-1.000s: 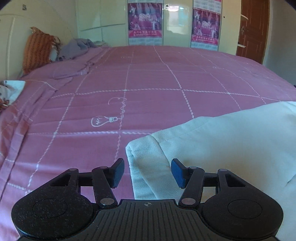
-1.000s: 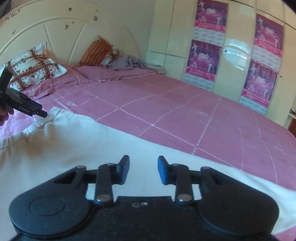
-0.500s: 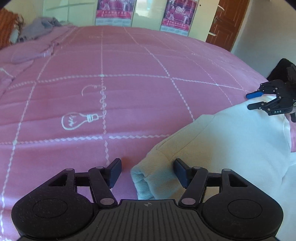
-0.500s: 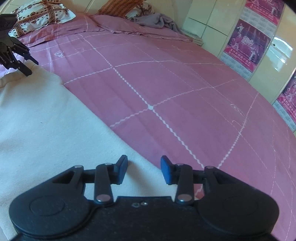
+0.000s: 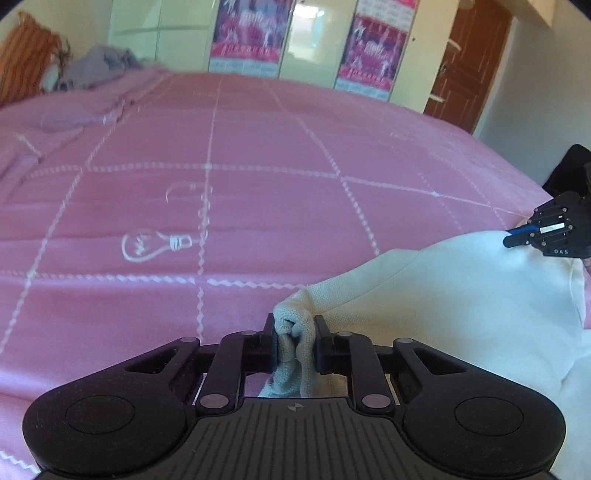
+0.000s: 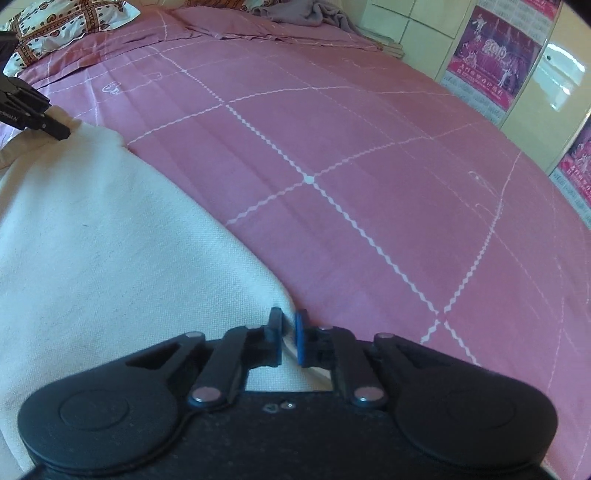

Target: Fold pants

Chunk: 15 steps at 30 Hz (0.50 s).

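- My left wrist view sits low over the bedspread (image 5: 258,206), facing the wardrobe (image 5: 314,44), close.
- My right wrist view faces the headboard pillow (image 6: 62,22).
- Both share the pants (image 5: 461,295) and each other's gripper.

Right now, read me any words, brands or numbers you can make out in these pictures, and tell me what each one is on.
"DAS": white letters on the right gripper, seen from the left wrist.
"2010": large numerals on the pink poster on the wardrobe door.
White lettering on the left gripper, seen from the right wrist: too blurred to read.
Small print on the posters: too small to read.
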Motion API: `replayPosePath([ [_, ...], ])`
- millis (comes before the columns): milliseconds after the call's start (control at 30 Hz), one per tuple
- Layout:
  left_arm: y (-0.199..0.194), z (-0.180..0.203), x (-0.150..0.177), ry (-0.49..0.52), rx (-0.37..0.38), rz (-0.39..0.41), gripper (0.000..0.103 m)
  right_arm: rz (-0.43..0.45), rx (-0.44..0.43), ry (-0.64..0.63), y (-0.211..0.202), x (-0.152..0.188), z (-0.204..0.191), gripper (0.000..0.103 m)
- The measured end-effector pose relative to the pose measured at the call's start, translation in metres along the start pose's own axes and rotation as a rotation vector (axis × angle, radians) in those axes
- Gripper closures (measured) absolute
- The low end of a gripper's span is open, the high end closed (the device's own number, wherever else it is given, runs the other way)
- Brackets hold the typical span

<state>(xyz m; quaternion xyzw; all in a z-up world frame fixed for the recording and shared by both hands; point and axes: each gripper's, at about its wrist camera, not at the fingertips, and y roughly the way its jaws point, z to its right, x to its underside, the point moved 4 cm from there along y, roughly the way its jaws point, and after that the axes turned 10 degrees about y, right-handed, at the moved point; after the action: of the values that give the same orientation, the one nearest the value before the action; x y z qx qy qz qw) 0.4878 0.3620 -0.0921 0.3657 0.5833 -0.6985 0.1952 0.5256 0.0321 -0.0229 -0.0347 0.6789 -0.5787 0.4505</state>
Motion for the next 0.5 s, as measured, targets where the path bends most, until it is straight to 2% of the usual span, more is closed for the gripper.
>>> replayPosePath([
  [133, -0.051, 0.012, -0.005, 0.064, -0.012, 0.079, 0.086, 0.09, 0.01, -0.013, -0.051, 0.003, -0.012, 0.098],
  [333, -0.132, 0.049, -0.005, 0.182, -0.057, 0.188, 0.086, 0.203, 0.047, -0.055, -0.141, 0.031, -0.046, 0.098],
  [500, -0.185, 0.09, 0.033, 0.272, -0.08, 0.217, 0.086, 0.271, 0.11, -0.119, -0.199, 0.082, -0.098, 0.098],
])
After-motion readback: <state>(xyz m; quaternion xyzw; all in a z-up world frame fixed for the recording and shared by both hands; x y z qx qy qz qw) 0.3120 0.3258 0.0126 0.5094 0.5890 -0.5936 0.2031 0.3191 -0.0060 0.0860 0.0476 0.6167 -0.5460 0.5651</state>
